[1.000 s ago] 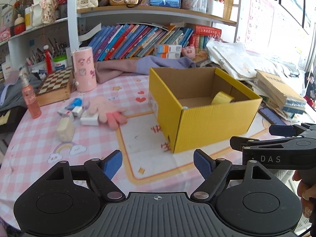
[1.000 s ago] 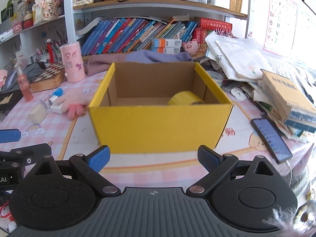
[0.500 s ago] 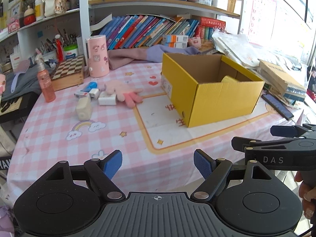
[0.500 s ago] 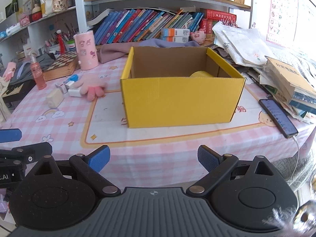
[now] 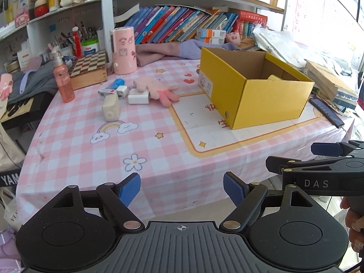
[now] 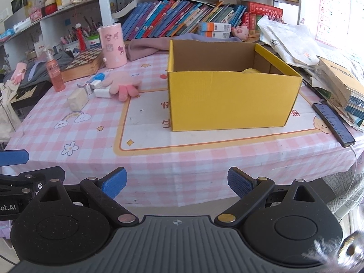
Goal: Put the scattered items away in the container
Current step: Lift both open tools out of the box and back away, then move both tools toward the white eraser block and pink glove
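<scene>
In the left wrist view, a pink spray bottle [image 5: 63, 80] stands at the left edge of the tabletop [image 5: 75, 141], which wears a pink checked cloth. Just behind it sits a wooden chessboard box [image 5: 89, 69], and right of that an upright pink cylinder with stickers [image 5: 124, 50]. In the middle left lies the scatter: a cream block-shaped item [image 5: 111, 110], a blue-and-white tube [image 5: 112, 87], two small white boxes [image 5: 138, 97] close together, and a pink plush glove [image 5: 157, 88] whose darker fingers point toward the right. Right of centre stands the open yellow cardboard box [image 5: 266, 99], with a yellow roll [image 5: 274, 77] showing inside against its far right wall. A dark phone [image 5: 326, 112] lies on the cloth just right of the box, near a stack of books [image 5: 329, 83].

The left gripper [image 5: 182, 188] fills the bottom of the frame, its blue-padded fingers [image 5: 129, 187] spread wide with nothing between them, over the near edge of the cloth. The right gripper [image 5: 324, 149] enters at the lower right, seen edge-on.

In the right wrist view, the right gripper [image 6: 176, 183] also hangs at the near edge, fingers [image 6: 240, 184] wide apart and empty. The yellow box faces it squarely in the upper centre, the scattered things to its left.
</scene>
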The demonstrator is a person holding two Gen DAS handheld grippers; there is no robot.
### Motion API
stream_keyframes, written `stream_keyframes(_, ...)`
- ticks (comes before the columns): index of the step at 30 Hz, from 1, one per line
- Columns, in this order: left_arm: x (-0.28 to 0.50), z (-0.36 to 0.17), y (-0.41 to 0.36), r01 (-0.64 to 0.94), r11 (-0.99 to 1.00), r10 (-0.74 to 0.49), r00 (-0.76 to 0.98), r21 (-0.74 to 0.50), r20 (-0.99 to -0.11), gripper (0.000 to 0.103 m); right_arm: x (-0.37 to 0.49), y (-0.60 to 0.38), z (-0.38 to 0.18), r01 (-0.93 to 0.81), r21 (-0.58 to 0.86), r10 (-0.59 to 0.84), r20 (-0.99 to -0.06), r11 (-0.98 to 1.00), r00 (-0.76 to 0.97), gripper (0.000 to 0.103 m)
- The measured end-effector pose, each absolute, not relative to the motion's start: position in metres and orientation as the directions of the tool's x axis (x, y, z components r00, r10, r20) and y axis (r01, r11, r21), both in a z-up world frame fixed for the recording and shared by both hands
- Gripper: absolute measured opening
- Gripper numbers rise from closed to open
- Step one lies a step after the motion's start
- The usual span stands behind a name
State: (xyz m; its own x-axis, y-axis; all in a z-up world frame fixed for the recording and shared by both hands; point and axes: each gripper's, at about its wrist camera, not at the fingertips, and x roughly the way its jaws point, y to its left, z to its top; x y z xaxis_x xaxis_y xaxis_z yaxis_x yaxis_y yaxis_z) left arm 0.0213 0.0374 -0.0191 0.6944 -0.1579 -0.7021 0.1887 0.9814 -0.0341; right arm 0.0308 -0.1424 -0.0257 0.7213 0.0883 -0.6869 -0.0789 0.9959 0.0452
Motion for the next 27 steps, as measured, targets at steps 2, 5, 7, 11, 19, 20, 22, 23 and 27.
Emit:
stream_keyframes(2,0.02,-0.019,0.042,0.179,0.983,-0.154,0.696,-0.038,-0.701,0.082,0.031,-0.138,-0.026,-0.092,0.043,0.096,-0.687,0.995,0.72,0.096)
stream_keyframes(5,0.019,-0.019,0.048,0.164,0.986,-0.146,0.701,-0.042,-0.698,0.082,0.031,-0.132,-0.024,-0.111,0.038,0.107,-0.685,0.993,0.72,0.095)
stream_keyframes(7,0.018,-0.018,0.053,0.155,0.987,-0.142,0.705,-0.045,-0.695,0.082,0.032,-0.128,-0.024,-0.123,0.037,0.115,-0.684,0.992,0.721,0.095)
stream_keyframes(11,0.014,-0.017,0.063,0.127,0.991,-0.126,0.713,-0.049,-0.69,0.082,0.033,-0.118,-0.022,-0.153,0.037,0.137,-0.683,0.988,0.718,0.094)
stream_keyframes(19,0.007,-0.014,0.086,0.05,0.997,-0.075,0.728,-0.057,-0.681,0.082,0.034,-0.093,-0.017,-0.239,0.034,0.198,-0.676,0.971,0.709,0.092)
stream_keyframes(20,0.006,-0.013,0.089,0.037,0.998,-0.067,0.731,-0.058,-0.679,0.082,0.034,-0.09,-0.016,-0.252,0.035,0.208,-0.675,0.967,0.708,0.091)
stream_keyframes(22,0.005,-0.012,0.094,0.017,0.998,-0.054,0.736,-0.062,-0.675,0.082,0.034,-0.084,-0.014,-0.278,0.033,0.227,-0.672,0.96,0.705,0.088)
stream_keyframes(23,0.004,-0.012,0.096,0.008,0.998,-0.048,0.738,-0.063,-0.673,0.082,0.034,-0.081,-0.013,-0.29,0.031,0.236,-0.67,0.956,0.704,0.086)
stream_keyframes(27,0.002,-0.011,0.102,-0.022,0.997,-0.03,0.746,-0.069,-0.666,0.082,0.037,-0.072,-0.011,-0.325,0.02,0.255,-0.666,0.945,0.701,0.083)
